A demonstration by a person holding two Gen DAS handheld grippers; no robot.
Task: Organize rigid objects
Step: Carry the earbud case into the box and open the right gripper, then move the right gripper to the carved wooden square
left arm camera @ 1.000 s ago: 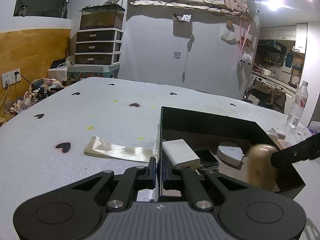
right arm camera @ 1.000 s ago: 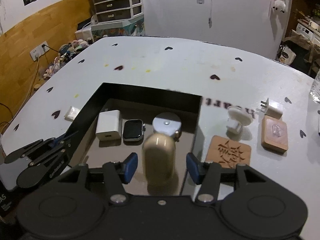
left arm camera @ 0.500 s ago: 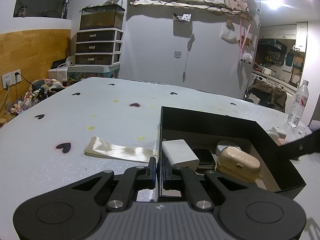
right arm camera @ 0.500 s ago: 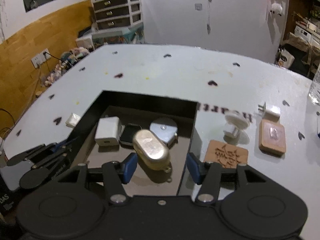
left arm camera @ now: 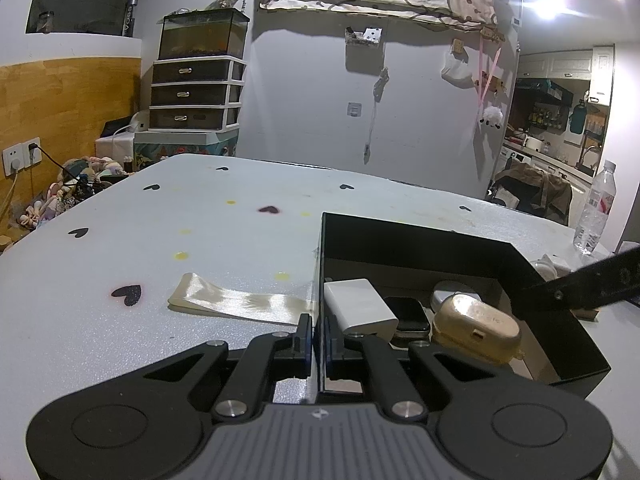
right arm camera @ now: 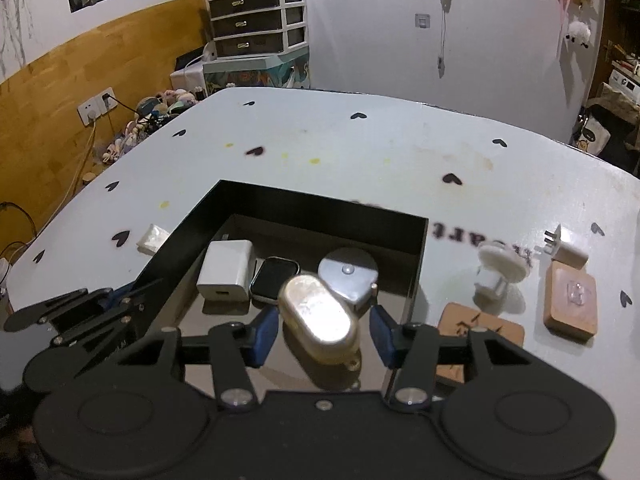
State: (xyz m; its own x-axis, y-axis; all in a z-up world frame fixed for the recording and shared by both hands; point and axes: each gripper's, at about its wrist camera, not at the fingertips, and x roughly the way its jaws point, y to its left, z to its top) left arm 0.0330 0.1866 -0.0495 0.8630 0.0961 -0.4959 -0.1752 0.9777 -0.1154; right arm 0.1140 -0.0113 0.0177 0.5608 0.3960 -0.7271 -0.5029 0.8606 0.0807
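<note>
A black open box [left arm camera: 420,236] sits on the white table. My left gripper [left arm camera: 317,336] is shut on the box's near left wall, which runs between its fingers. Inside lie a white charger [right arm camera: 227,270], a smartwatch [right arm camera: 274,278], a round silver tape measure [right arm camera: 348,274] and a gold oval case [right arm camera: 318,318]. The case lies on its side on the box floor. My right gripper [right arm camera: 323,320] hovers over it with a blue pad on either side, its jaws closing but touching nothing. One black finger [left arm camera: 580,284] of the right gripper shows in the left wrist view.
Right of the box lie a carved wooden coaster [right arm camera: 480,330], a wooden block [right arm camera: 570,306], a white plug adapter [right arm camera: 568,250] and a white round piece [right arm camera: 500,268]. A shiny ribbon strip [left arm camera: 236,302] lies left of the box. A water bottle [left arm camera: 594,210] stands far right.
The gold case stood upright between the right fingers, then tipped over and now lies on its side in the box. The right gripper drew back a little. The left gripper has not moved.
</note>
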